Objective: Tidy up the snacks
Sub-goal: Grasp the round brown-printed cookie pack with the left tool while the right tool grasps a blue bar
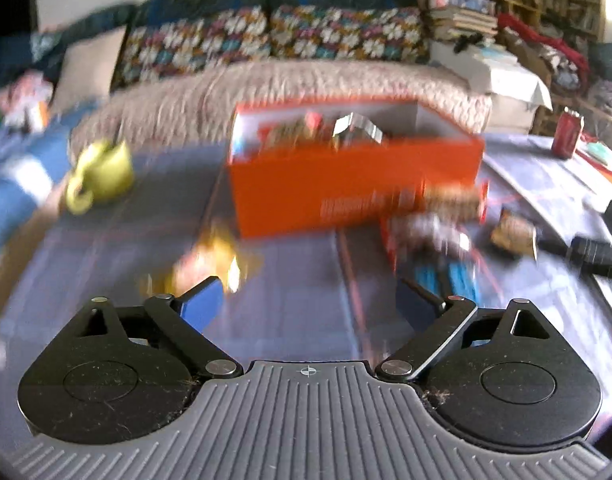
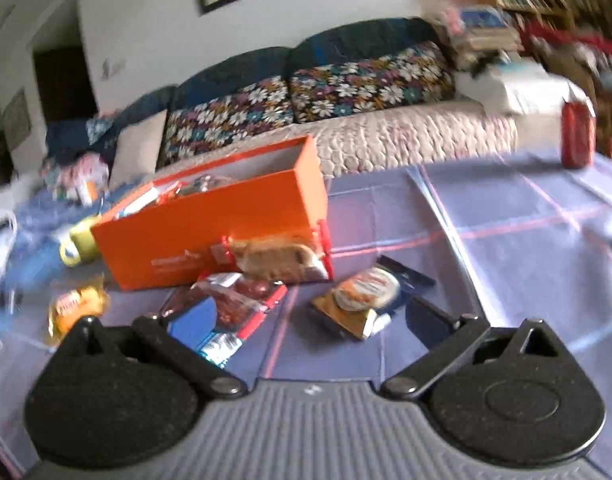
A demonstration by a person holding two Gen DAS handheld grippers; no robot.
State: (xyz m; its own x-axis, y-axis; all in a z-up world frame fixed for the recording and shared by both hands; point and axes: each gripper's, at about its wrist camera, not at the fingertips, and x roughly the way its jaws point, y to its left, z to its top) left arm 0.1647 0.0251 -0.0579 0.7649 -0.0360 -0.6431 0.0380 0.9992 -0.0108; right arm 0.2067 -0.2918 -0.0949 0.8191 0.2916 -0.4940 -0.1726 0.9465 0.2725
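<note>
— Fingers first: where do both pairs stand?

— Both are spread wide and hold nothing. The left gripper (image 1: 307,300) has bare bench (image 1: 298,264) between its blue pads; the right gripper (image 2: 309,320) hovers over the loose snacks, its left pad in front of a red packet (image 2: 242,304) low and left of centre in its view.

— What lies nearest?

— Just past the right fingers, right of the red packet, a dark packet with a round gold-and-white label (image 2: 365,292). At lower left of that view, a yellow wrapper (image 2: 76,308). Behind these a long biscuit pack (image 2: 278,258) leans against the orange box (image 2: 210,220), which sits mid-frame with several snacks already inside.

— So how should the next pick go?

— I'd judge it best to drop squarely over one packet, pads astride its narrow sides, and lift clear of its neighbours before carrying it over the box wall. Crinkly wrappers could slip, so close gently but fully.

— Any writing?

— White lettering on the box front, too blurred to read. The red can (image 2: 577,136) at upper right shows no legible name either.
</note>
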